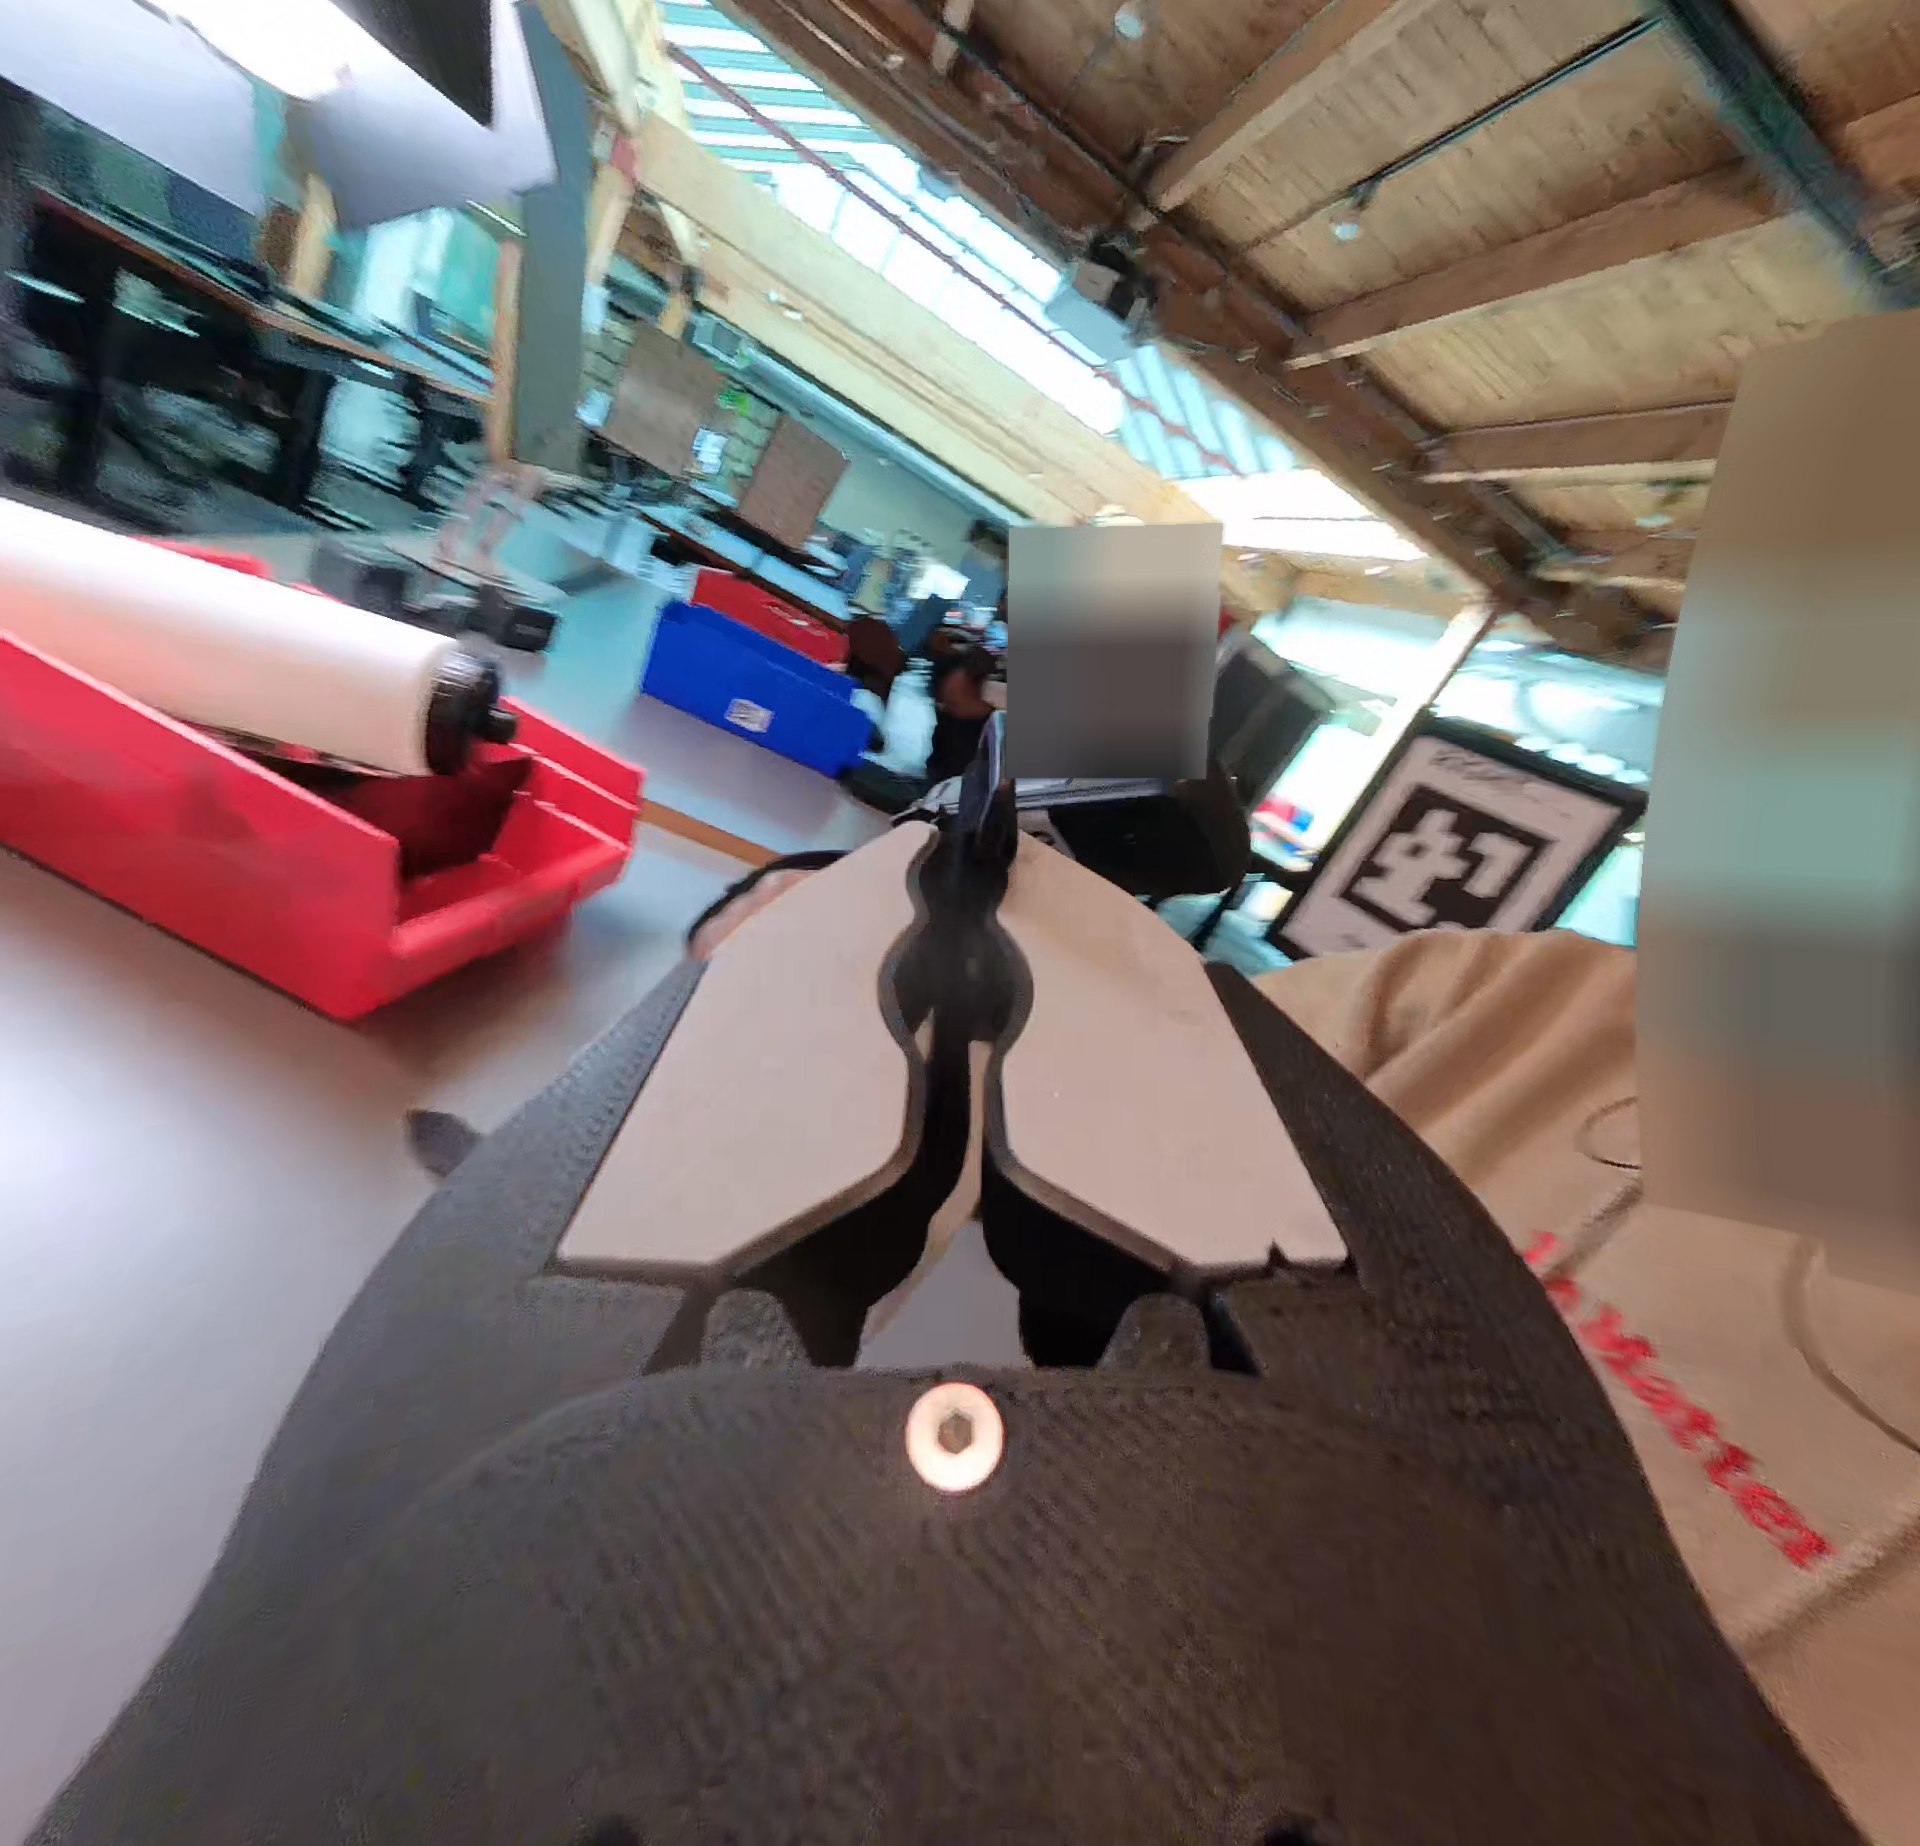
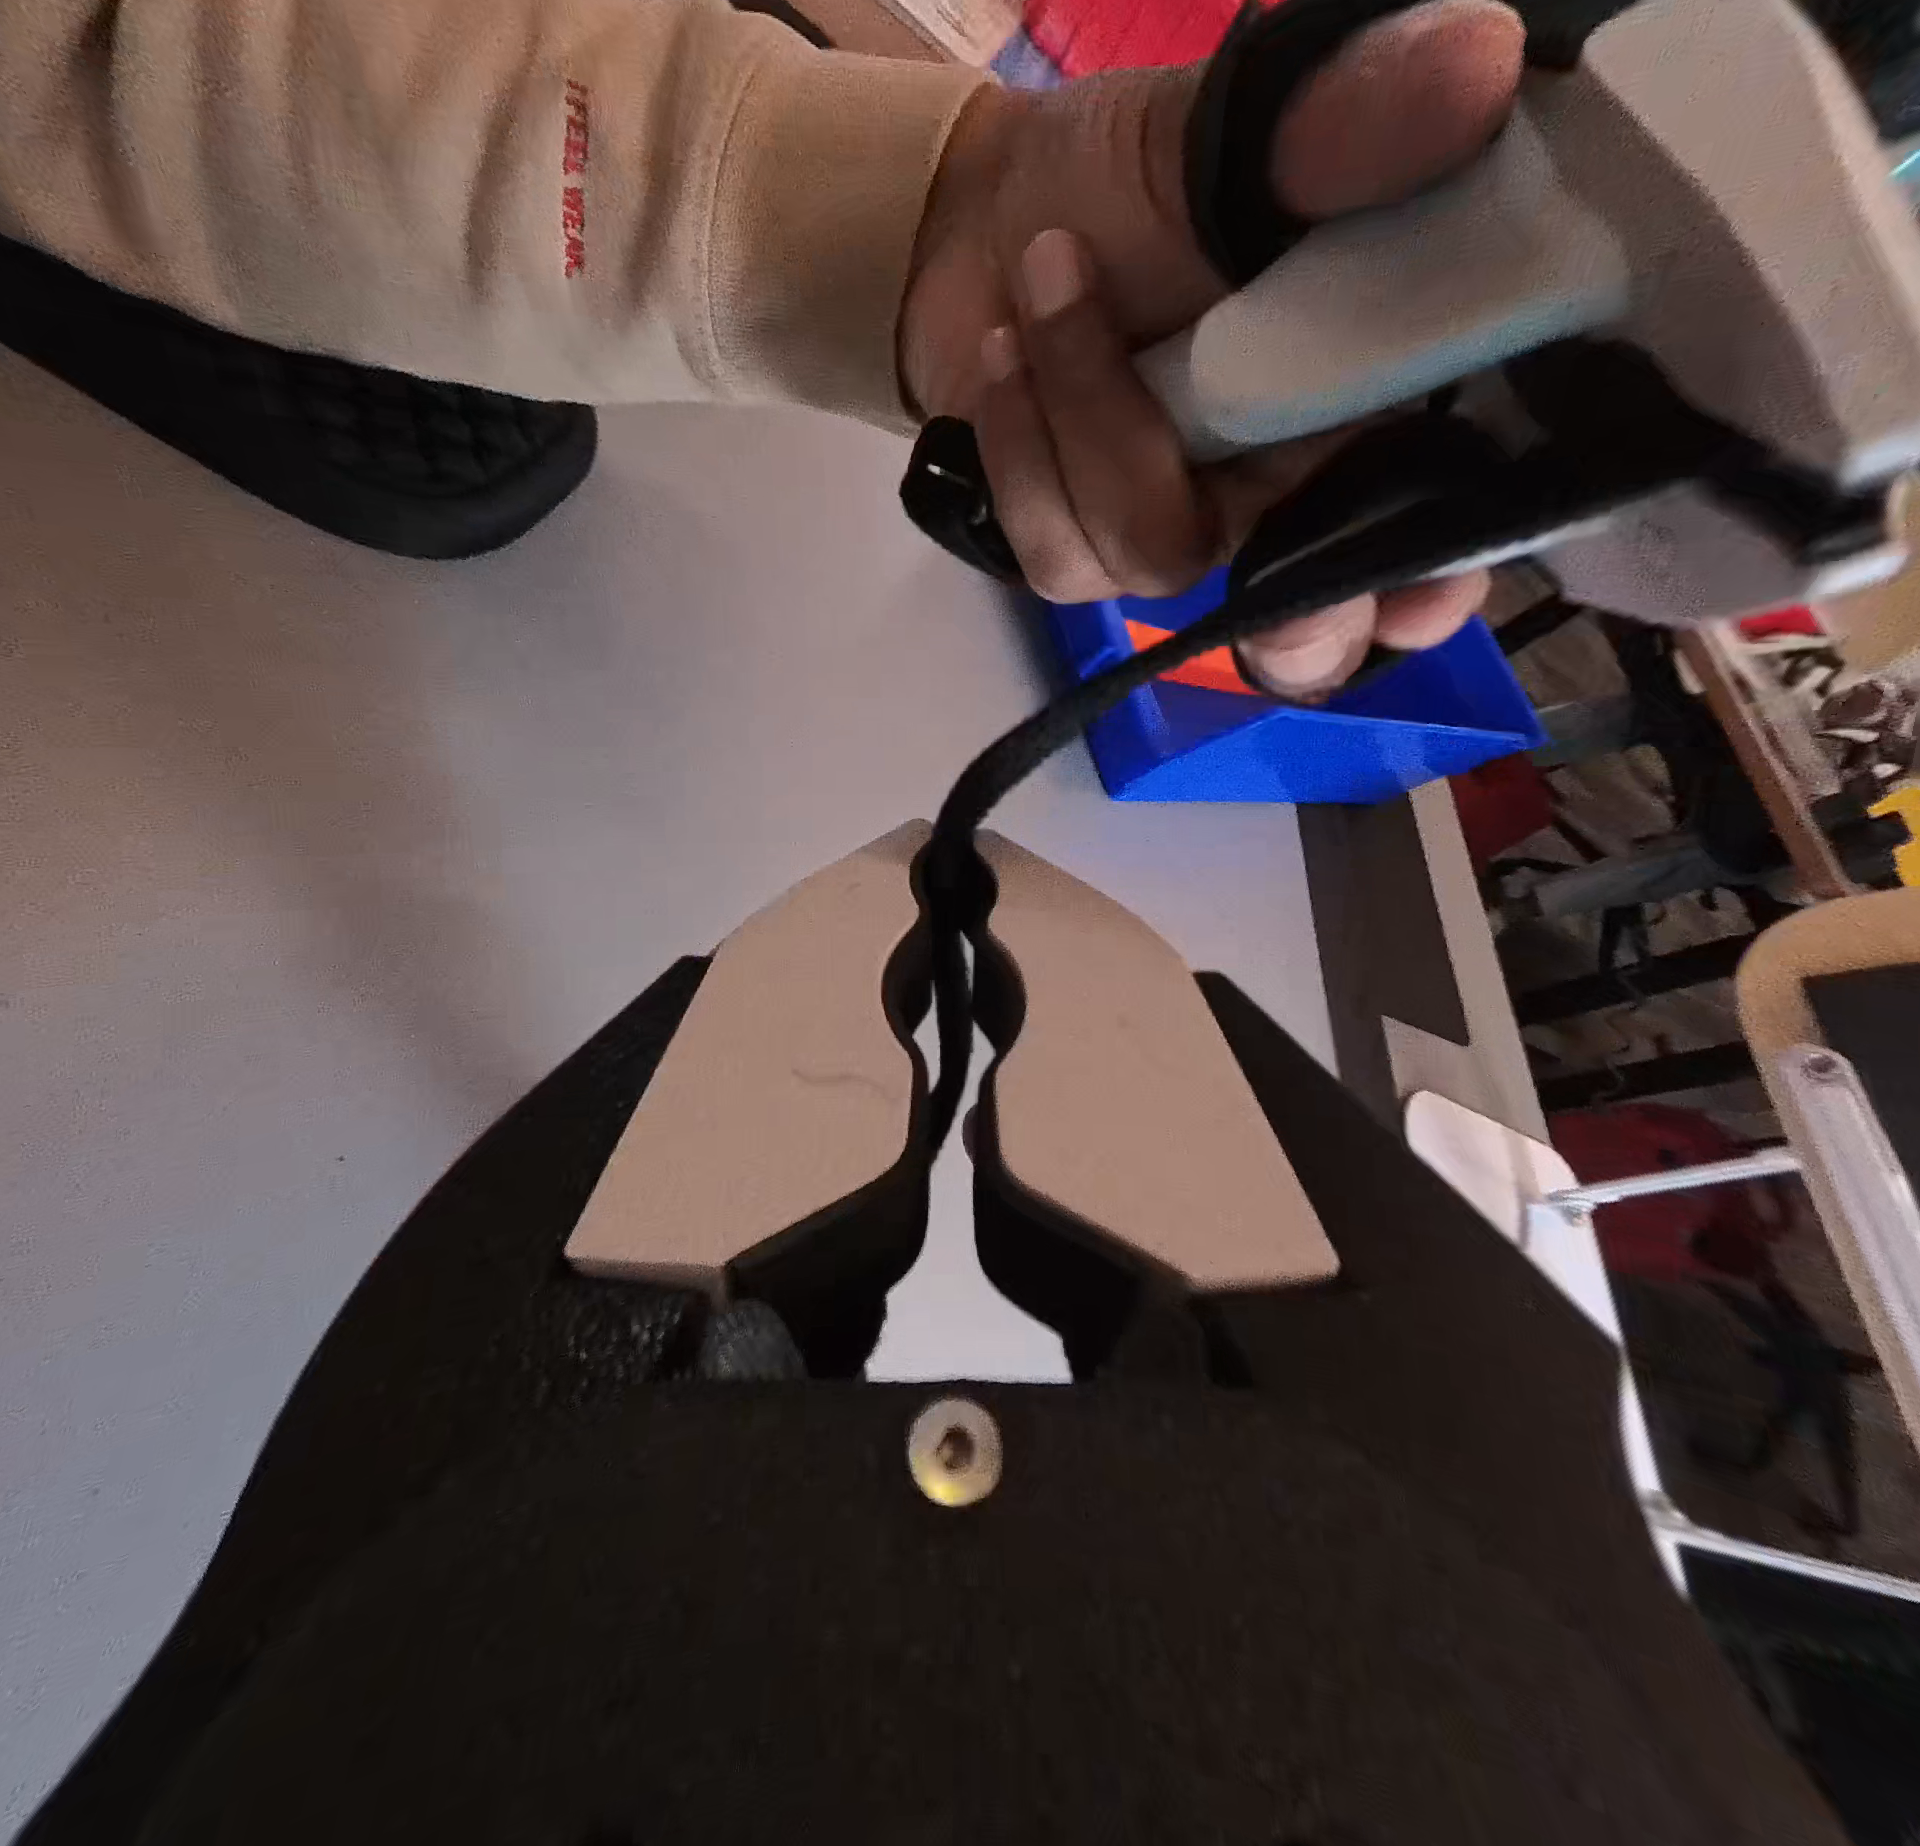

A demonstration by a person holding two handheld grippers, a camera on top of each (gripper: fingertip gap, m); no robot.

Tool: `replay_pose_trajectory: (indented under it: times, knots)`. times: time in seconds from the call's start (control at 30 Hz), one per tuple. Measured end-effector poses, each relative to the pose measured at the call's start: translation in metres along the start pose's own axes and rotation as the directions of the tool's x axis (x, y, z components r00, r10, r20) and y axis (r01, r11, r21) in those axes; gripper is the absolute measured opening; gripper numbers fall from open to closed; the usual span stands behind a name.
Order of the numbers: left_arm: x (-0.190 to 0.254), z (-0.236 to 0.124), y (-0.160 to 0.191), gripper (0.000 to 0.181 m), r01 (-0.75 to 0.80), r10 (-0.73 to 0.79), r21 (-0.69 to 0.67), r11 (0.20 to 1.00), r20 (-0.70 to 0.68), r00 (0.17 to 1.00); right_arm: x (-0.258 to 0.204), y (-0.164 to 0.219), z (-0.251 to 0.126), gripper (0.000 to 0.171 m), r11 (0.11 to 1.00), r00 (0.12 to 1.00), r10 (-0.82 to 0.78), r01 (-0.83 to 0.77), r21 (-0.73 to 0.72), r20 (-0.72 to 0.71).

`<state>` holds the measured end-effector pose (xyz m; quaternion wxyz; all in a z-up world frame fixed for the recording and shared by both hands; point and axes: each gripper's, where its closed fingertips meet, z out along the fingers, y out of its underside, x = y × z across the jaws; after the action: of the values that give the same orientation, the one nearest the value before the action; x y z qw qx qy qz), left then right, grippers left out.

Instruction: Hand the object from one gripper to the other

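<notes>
Two tan-padded tools (image 1: 961, 851) (image 2: 951, 840) pinch one braided black cord (image 2: 1039, 747).

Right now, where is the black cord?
In the right wrist view, the cord is pinched between the right gripper fingers; it arcs up right toward the hand, above the blue bin.
</notes>
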<state>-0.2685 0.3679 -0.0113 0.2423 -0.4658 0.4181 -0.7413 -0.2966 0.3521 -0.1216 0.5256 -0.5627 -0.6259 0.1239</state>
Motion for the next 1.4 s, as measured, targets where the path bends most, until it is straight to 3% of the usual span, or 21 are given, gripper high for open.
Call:
replay_pose_trajectory:
  times: [0.03,0.17,0.2,0.27,0.43,0.5,0.53,0.57,0.6,0.67,0.77,0.83,0.97,1.1,1.2,1.4]
  knots:
    - [-0.003,-0.001,-0.003,0.003,-0.044,0.043,0.003,0.999,0.050,0.998,0.001,-0.001,-0.001,0.001,0.999,0.999,0.042,-0.042,0.025,0.014]
    - [-0.006,0.000,-0.010,0.002,-0.305,0.314,-0.075,0.950,0.260,0.913,0.000,-0.006,-0.014,0.002,0.968,0.967,0.223,-0.235,0.090,0.126]
    - [0.002,0.003,-0.013,0.002,-0.351,0.361,-0.086,0.932,0.266,0.894,0.002,-0.005,-0.017,0.008,0.965,0.963,0.238,-0.249,0.082,0.124]
    - [0.021,0.007,-0.017,0.002,-0.400,0.413,-0.102,0.911,0.259,0.873,0.010,-0.014,-0.025,0.039,0.953,0.958,0.268,-0.279,0.116,0.104]
    - [0.062,0.025,-0.013,0.003,-0.496,0.521,-0.162,0.853,0.226,0.823,0.020,-0.067,-0.043,0.051,0.865,0.936,0.324,-0.351,0.359,0.136]
    - [0.068,0.031,-0.008,0.003,-0.512,0.548,-0.200,0.835,0.225,0.806,0.024,-0.083,-0.047,0.041,0.839,0.937,0.329,-0.348,0.419,0.121]
    - [0.069,0.033,-0.008,0.003,-0.521,0.561,-0.214,0.826,0.236,0.793,0.024,-0.091,-0.050,0.028,0.825,0.938,0.325,-0.345,0.448,0.124]
    - [0.069,0.033,-0.011,0.003,-0.533,0.574,-0.216,0.818,0.253,0.779,0.025,-0.097,-0.054,0.002,0.816,0.937,0.327,-0.344,0.465,0.118]
    - [0.070,0.032,-0.015,0.006,-0.546,0.583,-0.205,0.812,0.270,0.766,0.029,-0.099,-0.055,0.002,0.825,0.936,0.337,-0.344,0.449,0.097]
    - [0.069,0.029,-0.022,0.027,-0.552,0.579,-0.177,0.815,0.284,0.764,0.036,-0.104,-0.062,0.002,0.825,0.930,0.357,-0.356,0.439,0.082]
    - [0.054,0.027,-0.008,0.042,-0.469,0.509,-0.209,0.858,0.227,0.830,0.058,-0.110,-0.083,0.002,0.760,0.896,0.440,-0.410,0.505,0.063]
    - [0.043,0.033,0.010,0.040,-0.403,0.445,-0.237,0.884,0.159,0.881,0.068,-0.112,-0.099,0.002,0.699,0.872,0.482,-0.443,0.562,0.087]
    - [0.023,0.050,0.032,0.003,-0.384,0.435,-0.286,0.878,0.139,0.890,0.076,-0.104,-0.109,0.002,0.619,0.821,0.551,-0.522,0.587,0.150]
    - [0.024,0.052,0.023,0.002,-0.398,0.447,-0.256,0.881,0.173,0.878,0.086,-0.096,-0.114,0.007,0.601,0.804,0.585,-0.522,0.606,0.112]
    - [0.028,0.045,0.008,0.003,-0.388,0.423,-0.193,0.901,0.199,0.884,0.077,-0.087,-0.103,0.030,0.623,0.802,0.572,-0.561,0.546,0.171]
    - [0.030,0.030,-0.007,0.002,-0.360,0.385,-0.147,0.921,0.222,0.896,0.050,-0.071,-0.073,0.028,0.730,0.831,0.512,-0.554,0.400,0.217]
